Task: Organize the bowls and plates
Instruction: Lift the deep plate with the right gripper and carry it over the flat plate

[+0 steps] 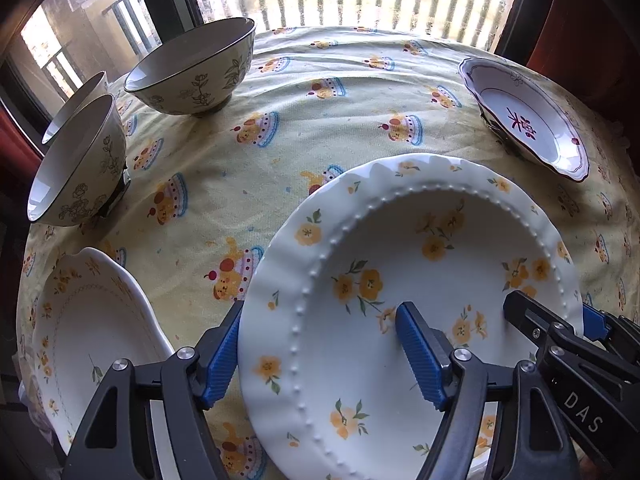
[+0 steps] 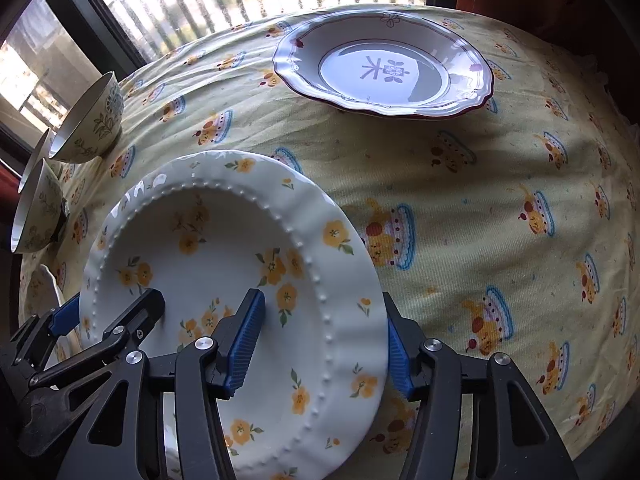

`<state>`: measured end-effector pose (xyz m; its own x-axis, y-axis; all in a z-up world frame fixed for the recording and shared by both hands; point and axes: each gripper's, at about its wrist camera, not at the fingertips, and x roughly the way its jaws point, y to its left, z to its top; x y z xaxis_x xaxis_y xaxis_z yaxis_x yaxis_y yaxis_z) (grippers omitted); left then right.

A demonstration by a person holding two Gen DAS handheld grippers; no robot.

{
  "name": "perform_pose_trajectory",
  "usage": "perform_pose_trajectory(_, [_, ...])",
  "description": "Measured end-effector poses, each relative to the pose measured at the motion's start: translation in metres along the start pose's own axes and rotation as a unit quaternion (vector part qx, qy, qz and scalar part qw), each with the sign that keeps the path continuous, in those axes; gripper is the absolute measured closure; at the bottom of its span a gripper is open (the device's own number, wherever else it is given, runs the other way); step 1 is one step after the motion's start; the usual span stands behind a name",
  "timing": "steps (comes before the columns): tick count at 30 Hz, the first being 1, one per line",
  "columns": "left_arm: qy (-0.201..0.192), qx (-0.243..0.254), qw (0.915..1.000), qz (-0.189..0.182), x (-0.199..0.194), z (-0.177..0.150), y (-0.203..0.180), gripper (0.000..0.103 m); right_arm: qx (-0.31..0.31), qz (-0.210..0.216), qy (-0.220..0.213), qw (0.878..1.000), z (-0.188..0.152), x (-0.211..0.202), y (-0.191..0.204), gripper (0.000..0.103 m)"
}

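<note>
A white plate with yellow flowers (image 1: pixel 420 280) is held between both grippers above the yellow tablecloth (image 1: pixel 280 92). My left gripper (image 1: pixel 320 354) is shut on its left rim, one finger under and one inside. My right gripper (image 2: pixel 320 344) is shut on its right rim; it also shows in the left wrist view (image 1: pixel 560 320). The plate fills the left of the right wrist view (image 2: pixel 224 280). A second yellow-flower plate (image 1: pixel 96 328) lies at the lower left. A red-rimmed plate (image 2: pixel 384 68) sits at the far right (image 1: pixel 532 120).
Three floral bowls stand at the far left: one large (image 1: pixel 196 72), two nearer the edge (image 1: pixel 80 164) (image 1: pixel 76 100). They also show in the right wrist view (image 2: pixel 92 120). A window with railings lies behind the table.
</note>
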<state>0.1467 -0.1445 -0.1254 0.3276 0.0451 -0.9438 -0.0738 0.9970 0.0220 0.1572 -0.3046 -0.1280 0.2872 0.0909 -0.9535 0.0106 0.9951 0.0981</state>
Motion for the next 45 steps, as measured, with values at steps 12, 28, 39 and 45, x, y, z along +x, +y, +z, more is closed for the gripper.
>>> perform_pose_trajectory(12, [-0.016, 0.009, 0.9996, -0.019, -0.027, -0.010, 0.004, 0.030, 0.005, -0.020, -0.010, 1.000, -0.011, -0.024, 0.000, 0.044])
perform_pose_trajectory(28, [-0.064, 0.007, 0.9963, -0.057, -0.075, -0.030, 0.062, 0.030, 0.017, -0.051, -0.058, 0.997, -0.040, -0.076, 0.055, 0.044])
perform_pose_trajectory(39, [-0.078, -0.008, 0.9949, -0.063, -0.091, -0.049, 0.126, 0.030, 0.005, -0.052, -0.075, 0.996, -0.057, -0.087, 0.121, 0.044])
perform_pose_trajectory(45, [-0.070, -0.024, 0.9952, -0.065, -0.085, -0.058, 0.160, 0.030, -0.008, -0.053, -0.075, 0.996, -0.065, -0.084, 0.155, 0.044])
